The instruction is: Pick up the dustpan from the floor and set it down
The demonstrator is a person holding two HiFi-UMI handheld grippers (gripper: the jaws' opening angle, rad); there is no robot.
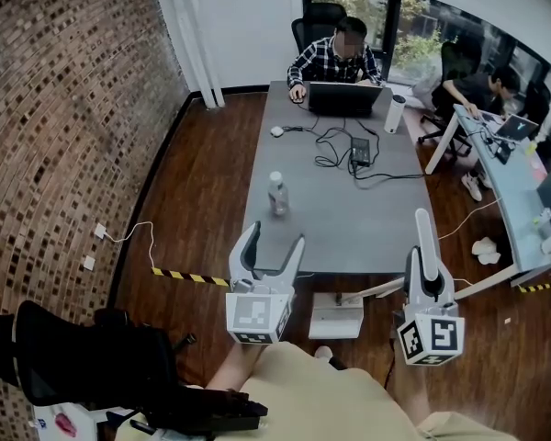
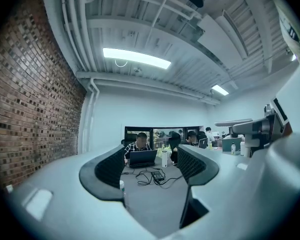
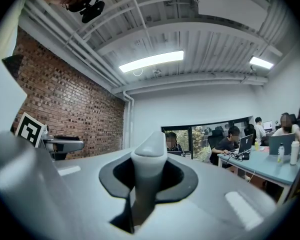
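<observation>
A white dustpan-like thing (image 1: 336,318) lies on the wooden floor at the near edge of the grey table (image 1: 349,232), with a pale handle reaching to the right. It appears in neither gripper view. My left gripper (image 1: 274,243) is held level above and left of it, jaws apart with nothing between them; in the left gripper view (image 2: 152,166) only the table shows through the gap. My right gripper (image 1: 423,217) hovers above and right of the dustpan with its jaws pressed together and empty; in the right gripper view (image 3: 150,154) the two fingers meet as one tip.
On the table stand a water bottle (image 1: 277,194), a laptop (image 1: 345,97) and cables, with a person seated at the far end. A black office chair (image 1: 83,356) is at my lower left by the brick wall. Yellow-black tape (image 1: 191,277) crosses the floor. A second desk (image 1: 523,200) stands at the right.
</observation>
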